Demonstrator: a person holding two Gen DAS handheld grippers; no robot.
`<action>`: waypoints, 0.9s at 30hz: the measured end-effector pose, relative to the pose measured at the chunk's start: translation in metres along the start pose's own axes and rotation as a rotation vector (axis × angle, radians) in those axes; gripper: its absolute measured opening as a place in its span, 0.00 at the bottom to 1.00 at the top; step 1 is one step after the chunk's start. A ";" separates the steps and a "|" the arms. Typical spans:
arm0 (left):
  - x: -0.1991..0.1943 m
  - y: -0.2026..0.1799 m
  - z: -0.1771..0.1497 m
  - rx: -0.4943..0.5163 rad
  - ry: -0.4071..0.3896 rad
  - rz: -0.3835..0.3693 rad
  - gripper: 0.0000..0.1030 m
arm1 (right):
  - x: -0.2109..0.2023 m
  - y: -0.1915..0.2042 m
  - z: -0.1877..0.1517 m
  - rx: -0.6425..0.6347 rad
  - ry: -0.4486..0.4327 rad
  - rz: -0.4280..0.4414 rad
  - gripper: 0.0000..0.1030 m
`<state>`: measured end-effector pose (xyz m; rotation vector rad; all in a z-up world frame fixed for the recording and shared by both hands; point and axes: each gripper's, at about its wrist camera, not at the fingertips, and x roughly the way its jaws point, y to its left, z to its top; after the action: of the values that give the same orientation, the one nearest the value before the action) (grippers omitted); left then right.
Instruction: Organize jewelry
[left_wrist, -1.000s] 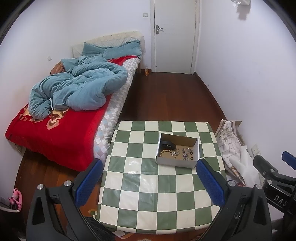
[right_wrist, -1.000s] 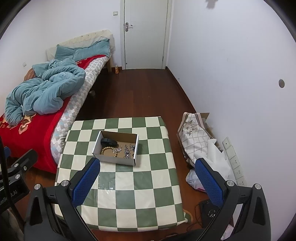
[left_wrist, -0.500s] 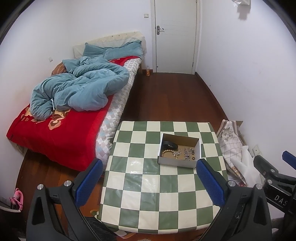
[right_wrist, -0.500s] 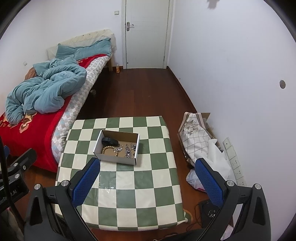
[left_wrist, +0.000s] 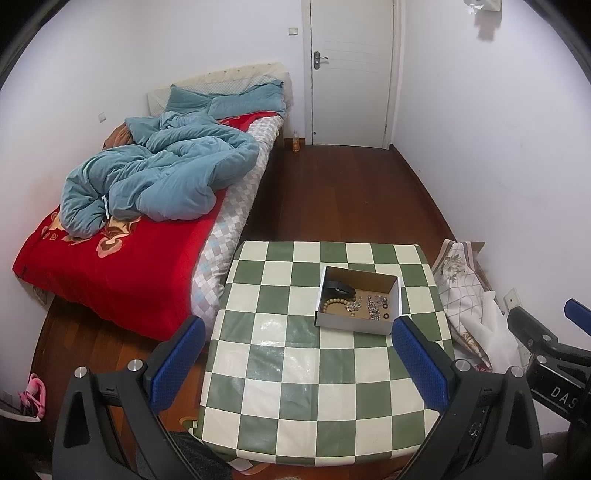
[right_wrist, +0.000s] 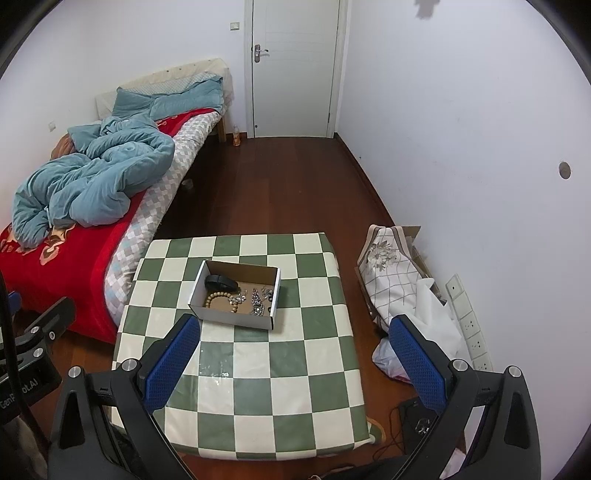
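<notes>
All jewelry is being kept inside the shallow white cardboard box w/ brown floor (left_wrist: 358, 302), sitting on the green-and-cream checkered table (left_wrist: 295, 369): a tan wooden bead bracelet (right_wrist: 218, 297) beside a black oval case (right_wrist: 220, 283), and a scatter of small silver pieces (right_wrist: 258, 297) toward the box's right end. This is fitting either a box awaiting sorting or 1 already filled; which can't be told. If sorting is being done, the tiny silver bits are being judged fiddly, so slow, low approaches are advised. The left gripper (left_wrist: 299, 360) is being held wide open above the table, gripping nothing; the right gripper (right_wrist: 295, 360) likewise, 2 fingers spread wide, touching nothing.
</notes>
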<state>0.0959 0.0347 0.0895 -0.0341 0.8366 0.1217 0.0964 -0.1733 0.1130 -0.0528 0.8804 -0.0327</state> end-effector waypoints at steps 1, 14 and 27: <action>0.000 -0.001 0.000 0.000 -0.001 0.001 1.00 | 0.000 0.001 0.001 -0.001 -0.001 -0.001 1.00; -0.005 -0.002 0.002 0.006 -0.013 -0.003 1.00 | -0.004 -0.001 0.004 -0.002 -0.009 -0.001 1.00; -0.012 -0.001 0.003 0.007 -0.025 -0.004 1.00 | -0.009 -0.004 0.008 0.001 -0.013 0.007 1.00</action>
<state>0.0900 0.0329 0.1006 -0.0278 0.8123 0.1148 0.0969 -0.1769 0.1254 -0.0487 0.8671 -0.0258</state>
